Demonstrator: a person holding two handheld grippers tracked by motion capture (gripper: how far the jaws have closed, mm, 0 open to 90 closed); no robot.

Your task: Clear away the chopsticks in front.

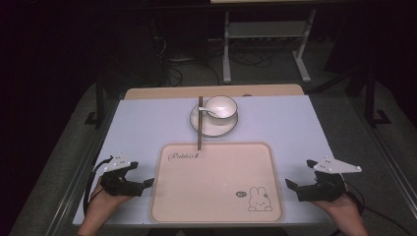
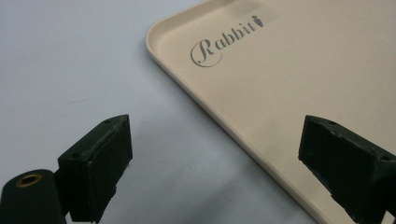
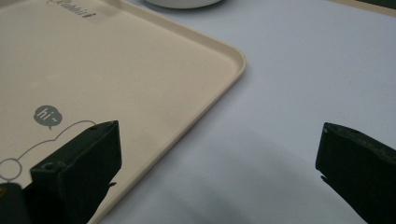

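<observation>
A beige tray (image 1: pixel 211 187) printed with "Rabbit" and a bunny lies at the front middle of the pale table (image 1: pixel 285 128). Behind it a white bowl (image 1: pixel 221 107) holding a white spoon (image 1: pixel 212 112) stands on a white saucer (image 1: pixel 212 130). Dark chopsticks (image 1: pixel 199 125) lie from the saucer onto the tray's far edge. My left gripper (image 1: pixel 142 174) rests open at the tray's left side; its jaws straddle the tray rim (image 2: pixel 219 116). My right gripper (image 1: pixel 299 173) stands open at the tray's right side, its jaws either side of the tray's corner (image 3: pixel 233 56). Neither holds anything.
A wooden strip (image 1: pixel 211 91) runs along the table's far edge. Behind the table stand the legs of a grey metal frame (image 1: pixel 265 29), with cables on the dark floor. Bare table surface lies left and right of the saucer.
</observation>
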